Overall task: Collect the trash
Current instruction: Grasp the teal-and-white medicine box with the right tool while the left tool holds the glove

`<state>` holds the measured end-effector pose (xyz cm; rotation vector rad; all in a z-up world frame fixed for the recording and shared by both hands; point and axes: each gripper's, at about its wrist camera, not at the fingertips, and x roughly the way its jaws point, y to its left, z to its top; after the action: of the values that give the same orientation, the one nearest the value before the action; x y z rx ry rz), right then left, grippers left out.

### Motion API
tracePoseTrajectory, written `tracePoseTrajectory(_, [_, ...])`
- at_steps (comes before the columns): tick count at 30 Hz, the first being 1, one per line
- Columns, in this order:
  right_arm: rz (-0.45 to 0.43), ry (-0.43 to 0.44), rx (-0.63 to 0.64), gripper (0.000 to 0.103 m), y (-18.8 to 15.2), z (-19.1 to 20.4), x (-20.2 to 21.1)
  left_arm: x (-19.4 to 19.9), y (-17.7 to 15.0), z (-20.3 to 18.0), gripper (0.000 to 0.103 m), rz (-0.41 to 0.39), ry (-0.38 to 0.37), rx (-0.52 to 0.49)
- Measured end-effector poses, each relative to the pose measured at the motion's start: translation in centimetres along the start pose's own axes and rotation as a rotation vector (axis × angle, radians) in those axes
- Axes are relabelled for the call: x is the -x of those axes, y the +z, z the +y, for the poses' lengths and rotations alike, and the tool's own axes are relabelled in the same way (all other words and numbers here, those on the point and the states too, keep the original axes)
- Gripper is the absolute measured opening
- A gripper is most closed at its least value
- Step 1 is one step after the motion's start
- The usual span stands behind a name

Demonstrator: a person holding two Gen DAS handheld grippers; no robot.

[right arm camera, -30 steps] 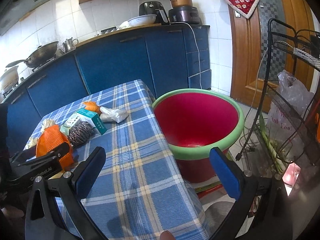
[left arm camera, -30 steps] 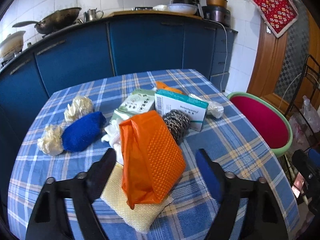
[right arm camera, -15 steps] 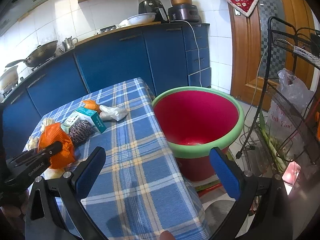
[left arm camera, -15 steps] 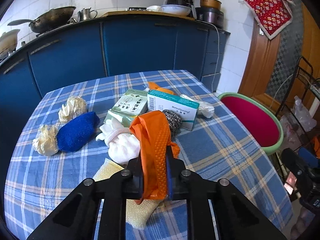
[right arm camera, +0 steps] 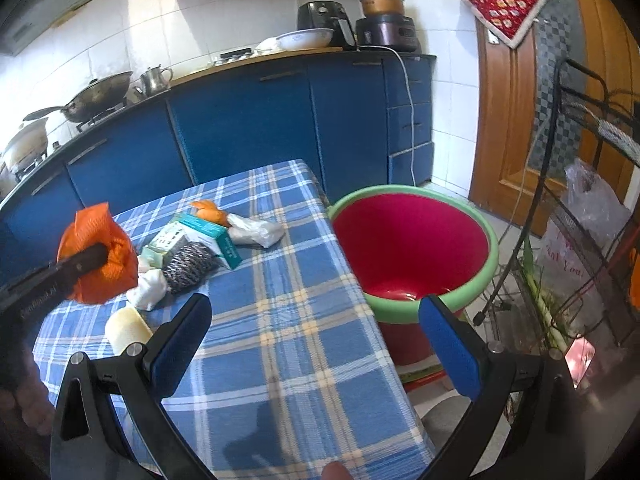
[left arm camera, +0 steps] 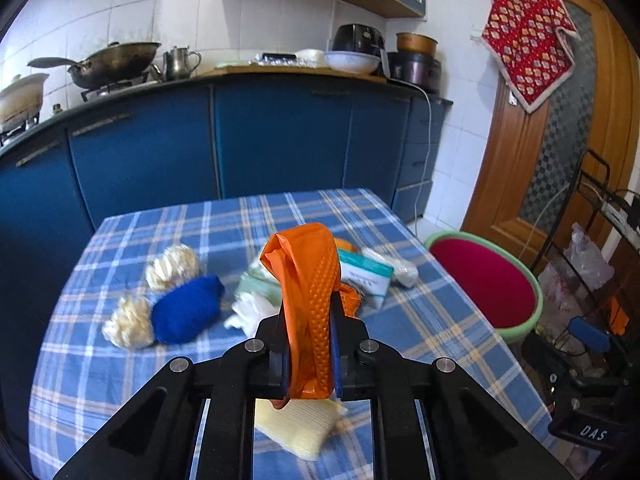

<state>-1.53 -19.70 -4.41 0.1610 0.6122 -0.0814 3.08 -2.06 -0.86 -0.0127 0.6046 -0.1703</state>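
My left gripper (left arm camera: 307, 322) is shut on an orange plastic bag (left arm camera: 310, 280) and holds it lifted above the checked table (left arm camera: 132, 360); the bag also shows in the right wrist view (right arm camera: 100, 252). On the table lie a teal box (left arm camera: 366, 276), a blue cloth ball (left arm camera: 186, 314), cream balls (left arm camera: 128, 326), white wads (left arm camera: 250, 310), a yellow sponge (left arm camera: 300, 424) and a steel scourer (right arm camera: 188, 266). A red basin with a green rim (right arm camera: 412, 248) stands right of the table. My right gripper (right arm camera: 316, 346) is open and empty near the table's front right corner.
Blue kitchen cabinets (left arm camera: 260, 140) run behind the table, with a wok (left arm camera: 116, 64) and pots on the counter. A black wire rack (right arm camera: 592, 220) with plastic bags stands at the right, next to a wooden door (left arm camera: 532, 160).
My left gripper closed on the orange bag and has lifted it off the table. The yellow sponge under it is uncovered. The right gripper has barely moved.
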Motion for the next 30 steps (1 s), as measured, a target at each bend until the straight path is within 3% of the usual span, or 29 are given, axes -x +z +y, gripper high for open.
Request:
tracePoseTrajectory(7, [0.027, 0.078, 0.055, 0.101, 1.6, 2.4, -1.7, 0.3, 1.0, 2.8, 0.014, -0.027, 0.039, 0.049])
tracePoseTrajectory(15, [0.07, 0.164, 0.123, 0.088, 3.5, 5.5, -6.3, -2.0, 1.8, 5.2, 0.014, -0.014, 0.076, 0.081])
tracePoseTrajectory(19, [0.111, 0.208, 0.166, 0.074, 4.0, 7.1, -8.8, -4.0, 2.0, 6.1, 0.014, 0.004, 0.077, 0.093])
tracePoseTrajectory(25, [0.156, 0.189, 0.236, 0.055, 4.2, 8.9, -11.9, -5.9, 1.8, 7.5, 0.014, 0.032, 0.036, 0.127])
tracePoseTrajectory(30, [0.168, 0.191, 0.246, 0.05, 4.8, 8.9, -13.4, -6.8, 1.5, 7.9, 0.014, 0.046, -0.004, 0.142])
